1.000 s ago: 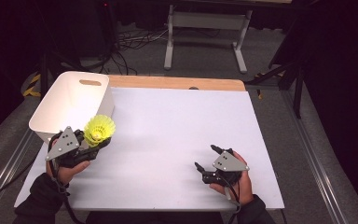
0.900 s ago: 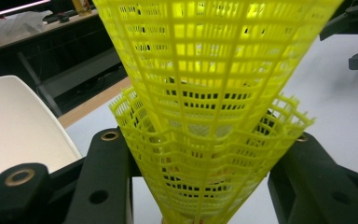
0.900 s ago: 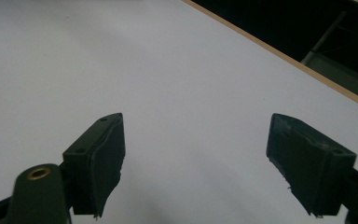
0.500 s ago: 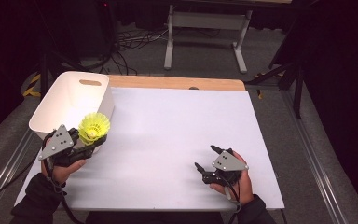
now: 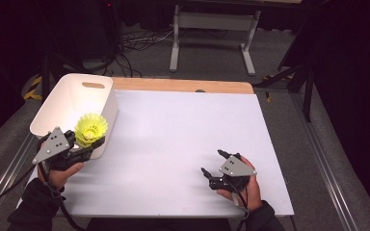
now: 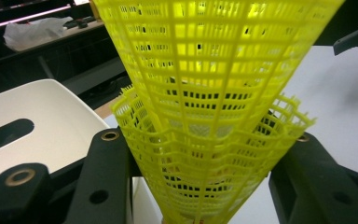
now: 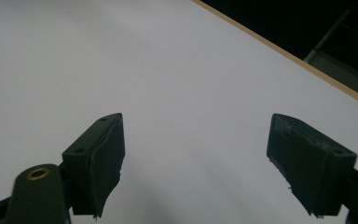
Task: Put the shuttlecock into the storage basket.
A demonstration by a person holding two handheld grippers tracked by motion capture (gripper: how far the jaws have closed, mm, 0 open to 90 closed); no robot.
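Your left gripper (image 5: 87,146) clamps the yellow shuttlecock (image 5: 91,128), seemingly over the white bin (image 5: 62,103)'s five-o'clock corner; your right gripper (image 5: 214,169) gapes empty.

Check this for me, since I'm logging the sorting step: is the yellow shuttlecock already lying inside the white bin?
No, the yellow shuttlecock sits between the jaws of the left gripper, beside the white bin.

Two yellow shuttlecocks (image 6: 205,140) nested together, one white bin (image 5: 62,103), two grippers.
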